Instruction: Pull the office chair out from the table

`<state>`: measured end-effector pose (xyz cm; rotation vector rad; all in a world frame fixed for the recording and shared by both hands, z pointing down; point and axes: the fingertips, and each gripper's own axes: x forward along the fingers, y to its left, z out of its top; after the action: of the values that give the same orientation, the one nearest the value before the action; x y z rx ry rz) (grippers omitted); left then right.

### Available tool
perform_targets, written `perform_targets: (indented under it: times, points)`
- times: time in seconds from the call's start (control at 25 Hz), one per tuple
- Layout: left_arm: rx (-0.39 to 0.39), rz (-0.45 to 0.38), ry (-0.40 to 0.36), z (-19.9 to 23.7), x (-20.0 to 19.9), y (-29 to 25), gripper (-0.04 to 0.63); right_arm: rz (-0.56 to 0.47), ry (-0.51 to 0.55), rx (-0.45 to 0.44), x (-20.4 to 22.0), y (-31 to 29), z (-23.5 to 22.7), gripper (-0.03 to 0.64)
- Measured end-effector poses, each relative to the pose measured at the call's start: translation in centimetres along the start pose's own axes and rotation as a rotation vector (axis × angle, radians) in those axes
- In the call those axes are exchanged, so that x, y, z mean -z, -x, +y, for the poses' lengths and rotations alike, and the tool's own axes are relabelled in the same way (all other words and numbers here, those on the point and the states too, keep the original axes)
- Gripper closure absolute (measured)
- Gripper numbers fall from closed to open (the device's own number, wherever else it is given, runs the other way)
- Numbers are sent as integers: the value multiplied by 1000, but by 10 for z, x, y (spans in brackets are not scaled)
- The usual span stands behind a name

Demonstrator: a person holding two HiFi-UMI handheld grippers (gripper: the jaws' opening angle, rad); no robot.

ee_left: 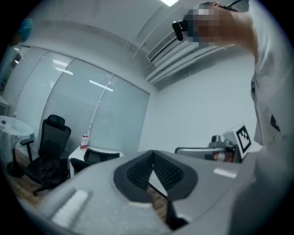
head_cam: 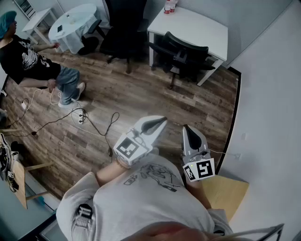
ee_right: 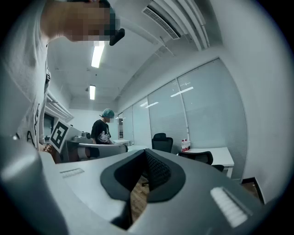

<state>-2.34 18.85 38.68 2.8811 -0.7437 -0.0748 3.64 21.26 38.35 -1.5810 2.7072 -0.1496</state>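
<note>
The low-backed black office chair (head_cam: 186, 55) stands tucked under the white table (head_cam: 202, 29) at the far side of the room; the left gripper view shows the chair (ee_left: 97, 157) small and far off, and so does the right gripper view, chair (ee_right: 198, 157). I hold my left gripper (head_cam: 161, 121) and my right gripper (head_cam: 187, 128) side by side in front of my chest, level and well short of the chair. Each has its jaws shut with nothing between them, as seen along the left gripper (ee_left: 153, 153) and the right gripper (ee_right: 146, 151).
A second, high-backed black chair (head_cam: 124, 28) stands left of the table. A person (head_cam: 28, 59) sits at the left near a round white table (head_cam: 75, 21). Cables (head_cam: 91, 123) trail over the wood floor. A wall (head_cam: 273, 117) runs along the right. Bottles (head_cam: 169, 6) stand on the table.
</note>
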Motion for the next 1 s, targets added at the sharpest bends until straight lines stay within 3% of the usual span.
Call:
perform_targets:
  times: [0.56,1.0]
  points:
    - [-15,-23,15,66,-20,5,594,-21,13,18,-13,-67,3,609]
    - [2,0,0,125,-25,46,594,15,62,40,-7,-125,35,609]
